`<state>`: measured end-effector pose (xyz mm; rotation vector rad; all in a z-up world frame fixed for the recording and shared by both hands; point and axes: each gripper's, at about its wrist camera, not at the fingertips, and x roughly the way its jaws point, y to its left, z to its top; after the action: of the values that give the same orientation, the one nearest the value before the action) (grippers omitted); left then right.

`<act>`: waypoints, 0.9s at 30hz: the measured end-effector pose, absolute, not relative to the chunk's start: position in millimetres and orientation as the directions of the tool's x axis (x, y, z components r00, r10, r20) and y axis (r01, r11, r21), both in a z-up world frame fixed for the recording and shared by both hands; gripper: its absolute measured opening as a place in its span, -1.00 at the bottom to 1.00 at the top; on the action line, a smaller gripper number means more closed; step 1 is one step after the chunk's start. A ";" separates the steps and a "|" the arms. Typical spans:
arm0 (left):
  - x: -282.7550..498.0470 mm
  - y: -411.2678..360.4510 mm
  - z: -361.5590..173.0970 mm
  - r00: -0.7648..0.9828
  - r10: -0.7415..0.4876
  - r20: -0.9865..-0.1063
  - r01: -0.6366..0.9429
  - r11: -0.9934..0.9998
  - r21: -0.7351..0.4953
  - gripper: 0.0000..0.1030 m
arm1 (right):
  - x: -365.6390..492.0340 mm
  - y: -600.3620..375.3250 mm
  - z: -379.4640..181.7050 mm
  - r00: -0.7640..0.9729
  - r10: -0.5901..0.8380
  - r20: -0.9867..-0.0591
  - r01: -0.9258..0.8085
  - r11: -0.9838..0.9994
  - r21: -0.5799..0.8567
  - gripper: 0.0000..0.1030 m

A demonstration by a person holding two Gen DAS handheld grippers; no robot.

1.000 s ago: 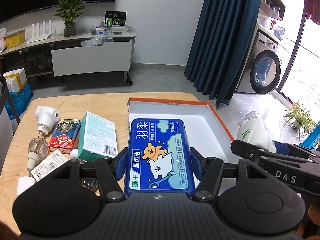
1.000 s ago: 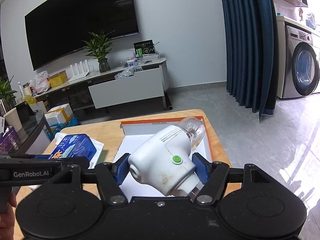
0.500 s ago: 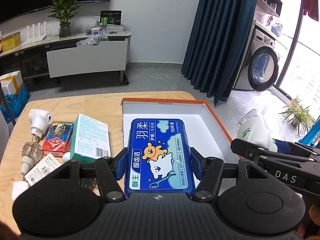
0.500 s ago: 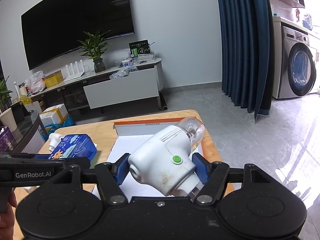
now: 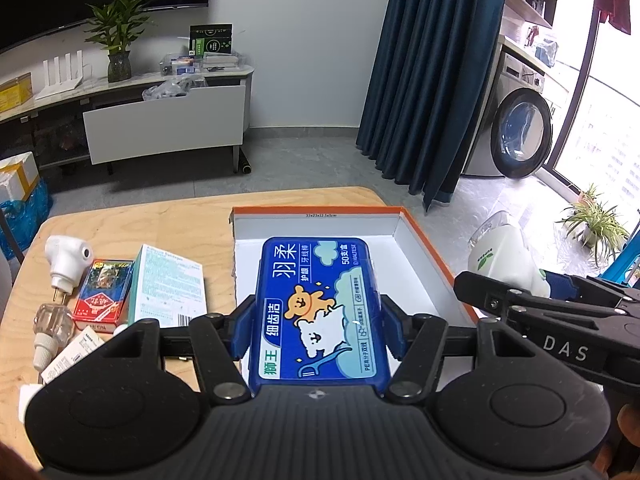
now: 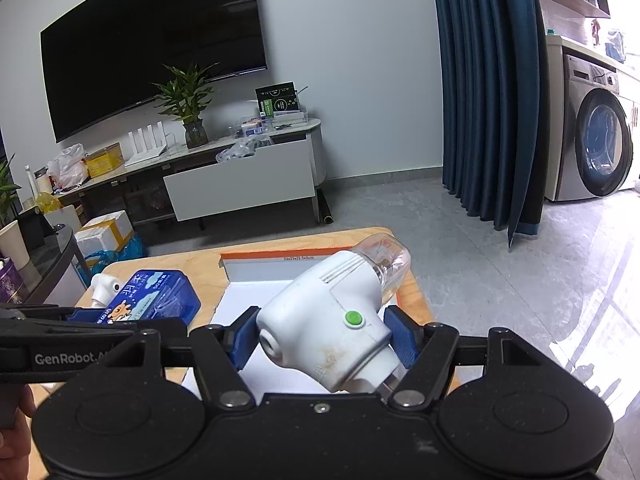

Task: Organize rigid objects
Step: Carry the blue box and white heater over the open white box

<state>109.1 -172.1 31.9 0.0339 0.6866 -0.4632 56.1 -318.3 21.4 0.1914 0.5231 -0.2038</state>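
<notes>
- A wooden table [image 5: 192, 220] carried an orange-rimmed white box [image 5: 424, 252] at 12 o'clock.
- The left gripper [image 5: 318, 320] held a blue floss case [image 5: 320, 308], jaws partly open and clamped on its sides, above the box.
- The right gripper [image 6: 320, 332], at 3 o'clock, gripped a white plug-in device [image 6: 328, 320], jaws wide, over the box.
- A teal carton [image 5: 168, 284] and red card pack [image 5: 104, 296] lay at 9 o'clock.

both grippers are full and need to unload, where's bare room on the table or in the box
The orange-rimmed box shows only bare white floor, though the held blue floss case and white plug-in device hide part of it. The wooden table is bare along its far edge. Its left side is crowded: teal carton, card pack, another plug-in.
</notes>
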 end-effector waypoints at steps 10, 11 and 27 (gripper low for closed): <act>114.1 -174.1 32.9 0.678 -0.399 -0.617 0.425 0.898 -0.113 0.23 | 70.8 -321.9 25.8 0.850 -0.137 -0.508 0.228 0.966 0.121 0.56; 115.1 -174.3 33.0 0.678 -0.399 -0.617 0.425 0.898 -0.114 0.23 | 72.0 -322.1 26.1 0.850 -0.136 -0.509 0.226 0.967 0.120 0.56; 122.7 -173.3 28.7 0.675 -0.398 -0.622 0.423 0.898 -0.116 0.23 | 93.1 -319.7 28.3 0.847 -0.135 -0.514 0.217 0.971 0.103 0.56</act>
<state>122.7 -173.3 28.7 0.0388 0.6900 -0.4622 93.1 -319.7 28.3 0.1599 0.5289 -0.1863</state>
